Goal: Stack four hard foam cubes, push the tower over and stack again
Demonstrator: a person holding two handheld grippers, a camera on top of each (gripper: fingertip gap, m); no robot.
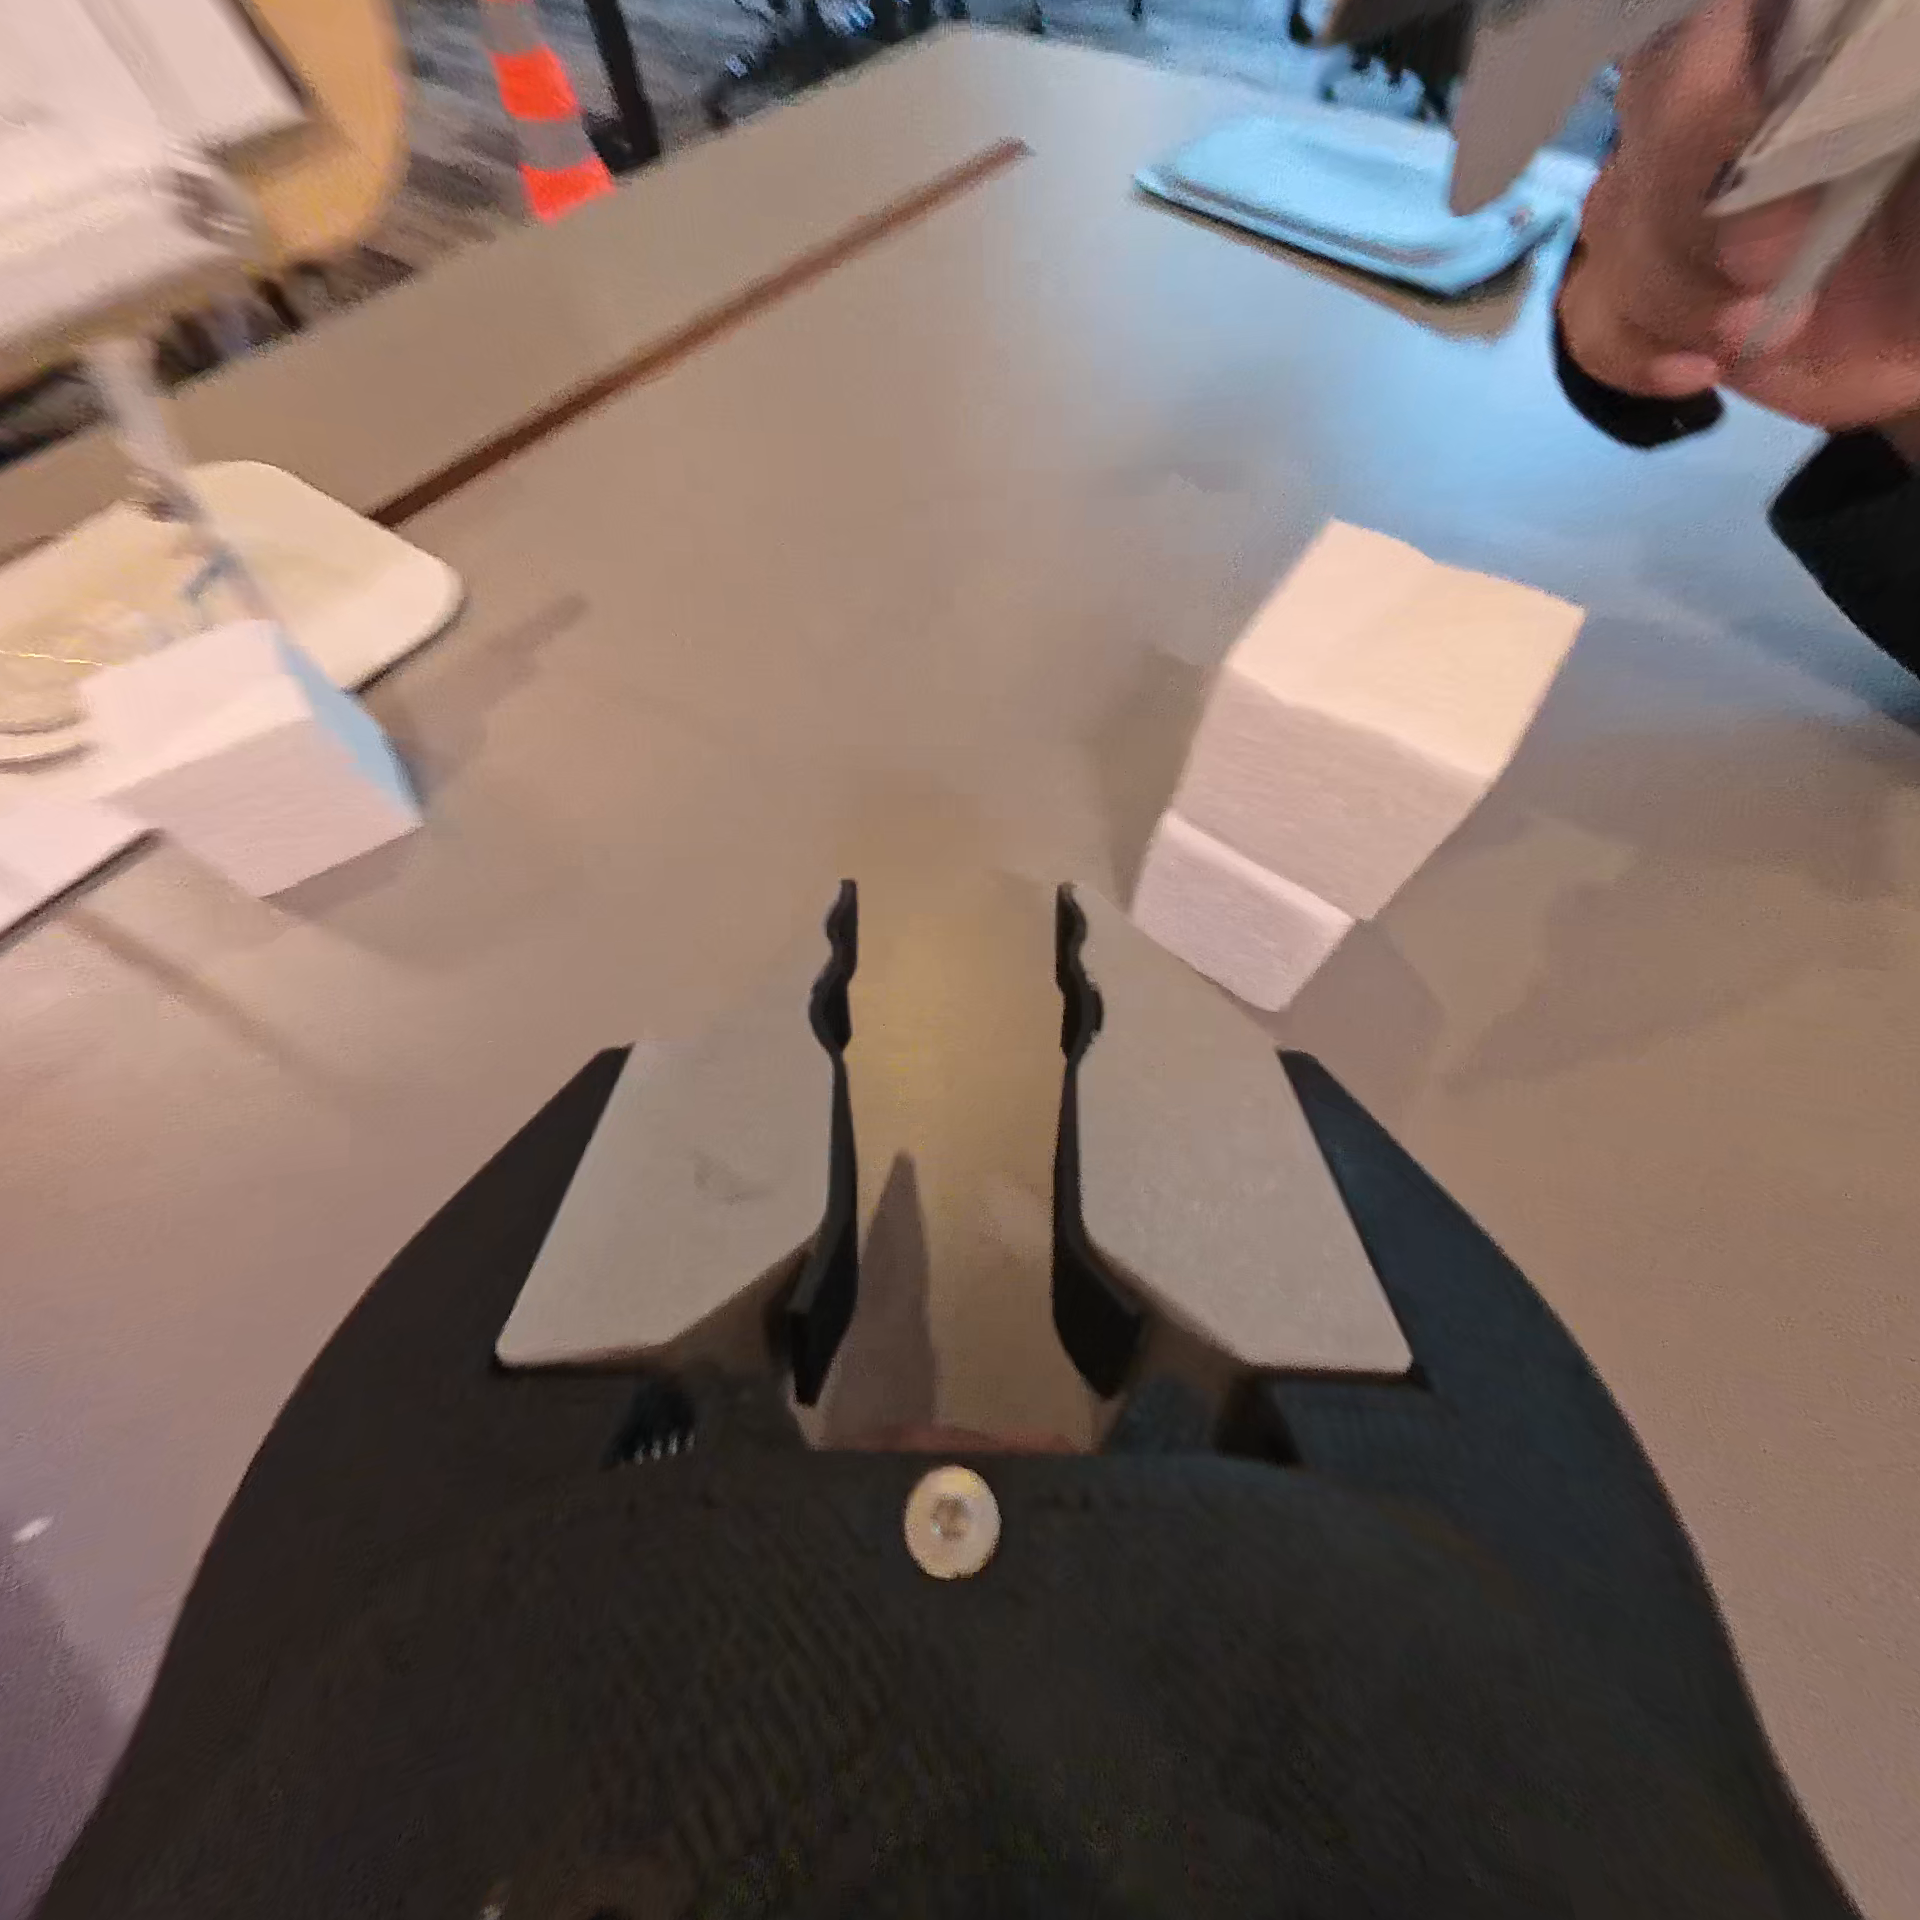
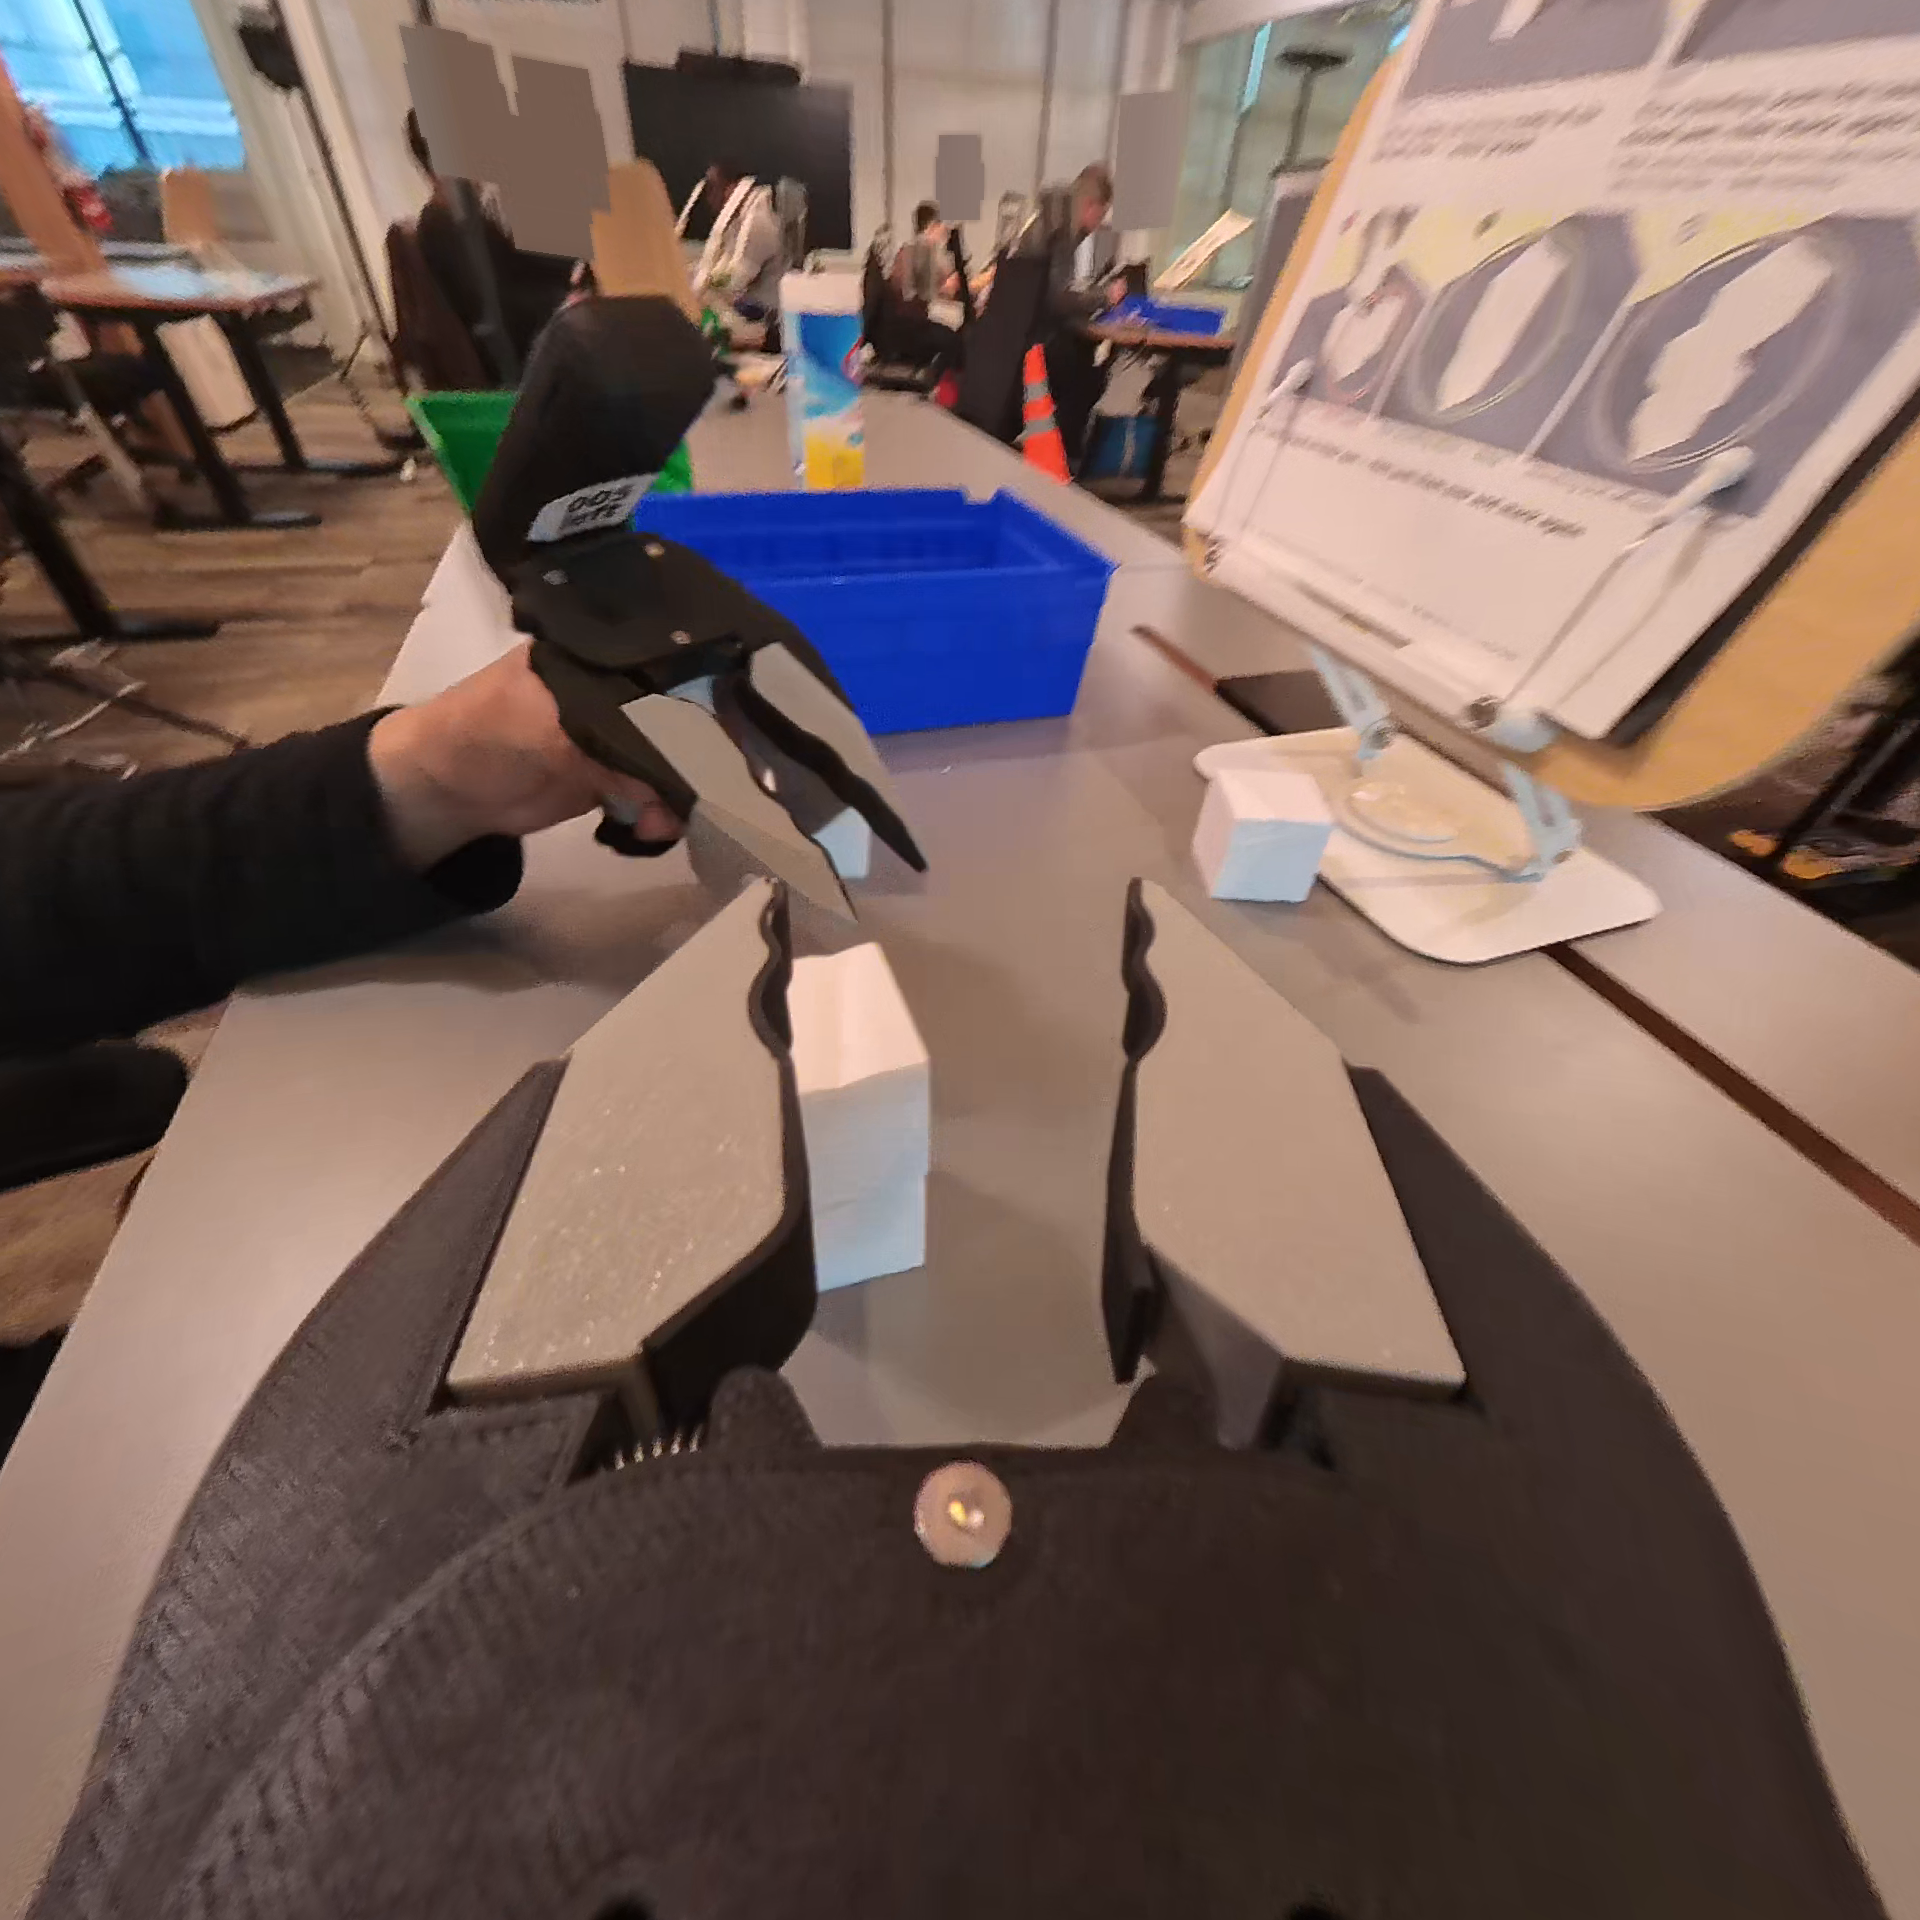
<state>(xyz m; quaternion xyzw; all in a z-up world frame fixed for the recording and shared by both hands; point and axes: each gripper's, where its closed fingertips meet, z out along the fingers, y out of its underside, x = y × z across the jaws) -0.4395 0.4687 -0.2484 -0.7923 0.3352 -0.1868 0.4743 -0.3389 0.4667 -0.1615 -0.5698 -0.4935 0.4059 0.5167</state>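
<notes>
Nearest us, our right gripper [image 2: 956, 914] has its jaws wide apart and empty, with the two-cube stack [image 2: 860, 1112] just ahead, hugging its left finger. Our left gripper [image 1: 956, 935] is narrowly parted and empty, the same stack ahead to its right, so we judge the right nearer. A third foam cube [image 2: 1259, 837] sits farther off by the white stand [image 2: 1507, 904], a fourth [image 2: 847, 840] behind the left gripper. Beyond, a blue bin [image 2: 935, 613]. We leave the instruction sheet [image 2: 1538, 343] and gripper label unread.
</notes>
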